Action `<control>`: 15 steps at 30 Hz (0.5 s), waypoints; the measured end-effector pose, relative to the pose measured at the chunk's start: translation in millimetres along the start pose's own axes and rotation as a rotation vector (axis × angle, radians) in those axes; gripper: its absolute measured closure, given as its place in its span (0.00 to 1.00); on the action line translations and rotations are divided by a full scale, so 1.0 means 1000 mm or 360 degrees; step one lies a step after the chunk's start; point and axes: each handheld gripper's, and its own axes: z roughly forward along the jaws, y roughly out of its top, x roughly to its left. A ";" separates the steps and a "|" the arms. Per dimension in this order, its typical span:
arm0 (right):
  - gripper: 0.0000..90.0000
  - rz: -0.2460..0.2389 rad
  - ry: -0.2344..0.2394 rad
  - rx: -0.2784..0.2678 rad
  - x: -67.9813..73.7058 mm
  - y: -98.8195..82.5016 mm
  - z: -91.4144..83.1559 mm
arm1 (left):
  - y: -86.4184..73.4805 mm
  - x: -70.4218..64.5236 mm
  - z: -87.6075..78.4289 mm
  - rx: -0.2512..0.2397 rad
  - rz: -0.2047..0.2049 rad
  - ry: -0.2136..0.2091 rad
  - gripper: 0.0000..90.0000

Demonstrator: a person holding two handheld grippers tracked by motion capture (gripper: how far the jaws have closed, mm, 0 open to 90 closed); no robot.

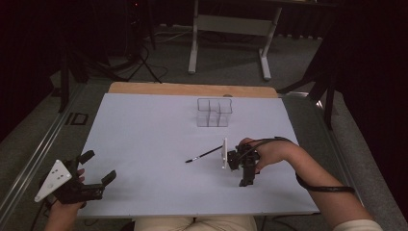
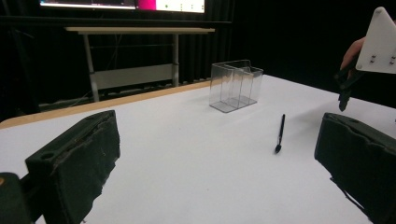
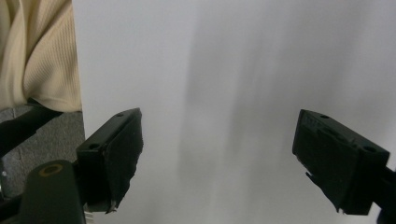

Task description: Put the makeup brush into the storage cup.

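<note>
Thin black pen (image 1: 204,154) flat on table; clear compartmented organizer (image 1: 214,112) upright, well behind.

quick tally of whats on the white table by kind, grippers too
grippers: 2, the left gripper and the right gripper
clear divided container: 1
black pen: 1
total: 4

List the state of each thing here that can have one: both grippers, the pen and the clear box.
Left gripper: open, holding nothing, near the table's left edge.
Right gripper: open, holding nothing, pointing down at the table.
Pen: lying flat on the table, untouched.
Clear box: upright, looks empty, standing apart from the pen.
</note>
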 end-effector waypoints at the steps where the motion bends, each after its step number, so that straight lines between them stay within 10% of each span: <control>1: 0.21 -0.0027 -0.0021 -0.0007 -0.001 0.002 0.000 | 0.000 0.000 0.000 0.0001 0.0000 0.0003 0.01; 15: 0.32 -0.0143 -0.0114 -0.0084 -0.025 0.023 -0.006 | -0.003 0.000 -0.004 0.0015 -0.0016 0.0026 0.01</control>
